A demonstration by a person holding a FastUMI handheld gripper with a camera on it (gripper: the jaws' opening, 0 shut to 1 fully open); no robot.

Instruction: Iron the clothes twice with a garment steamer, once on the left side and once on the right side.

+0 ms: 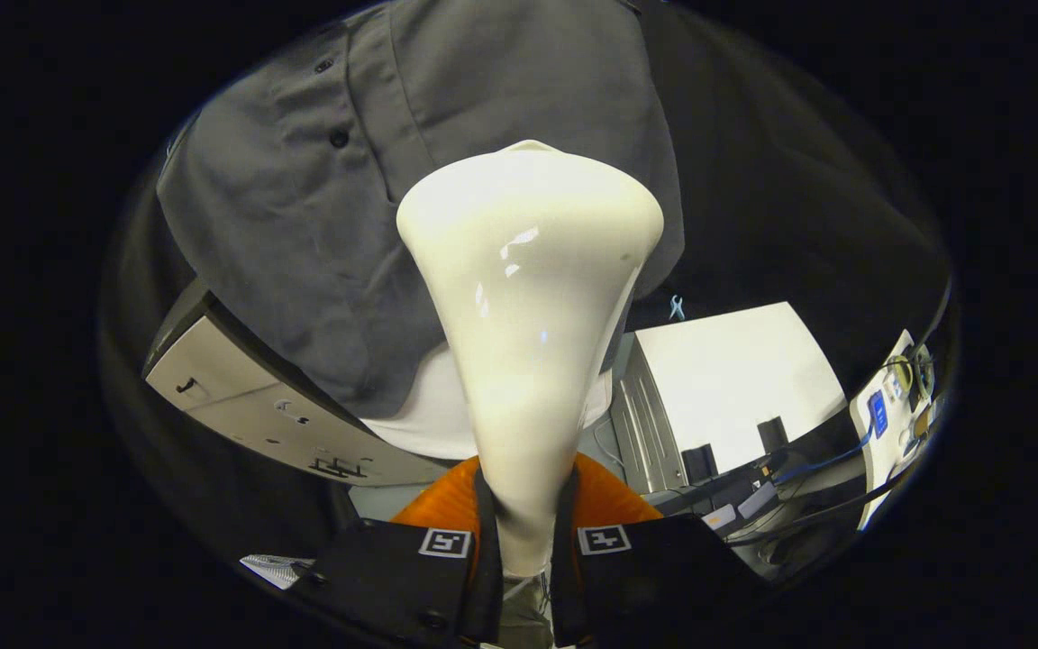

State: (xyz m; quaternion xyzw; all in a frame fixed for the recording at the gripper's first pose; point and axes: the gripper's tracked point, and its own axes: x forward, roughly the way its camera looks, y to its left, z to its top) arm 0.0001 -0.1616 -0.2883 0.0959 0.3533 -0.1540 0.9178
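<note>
My gripper (526, 532) is shut on the narrow neck of a glossy cream-white garment steamer (528, 297); both fingers press on it from either side. The steamer widens into a broad head that reaches up ahead of the fingers and lies against a hanging grey button shirt (303, 225). The head sits to the right of the shirt's button placket (339, 137), over the chest pocket area, near the shirt's lower half. The steamer's face toward the cloth is hidden. A white garment (420, 415) shows below the grey shirt's hem.
A pale cabinet with dark top (249, 397) stands left of the steamer, below the shirt. A white box-like unit (735, 379) stands to the right, with cables and small devices (879, 415) beyond it. Black cloth hangs behind the shirt.
</note>
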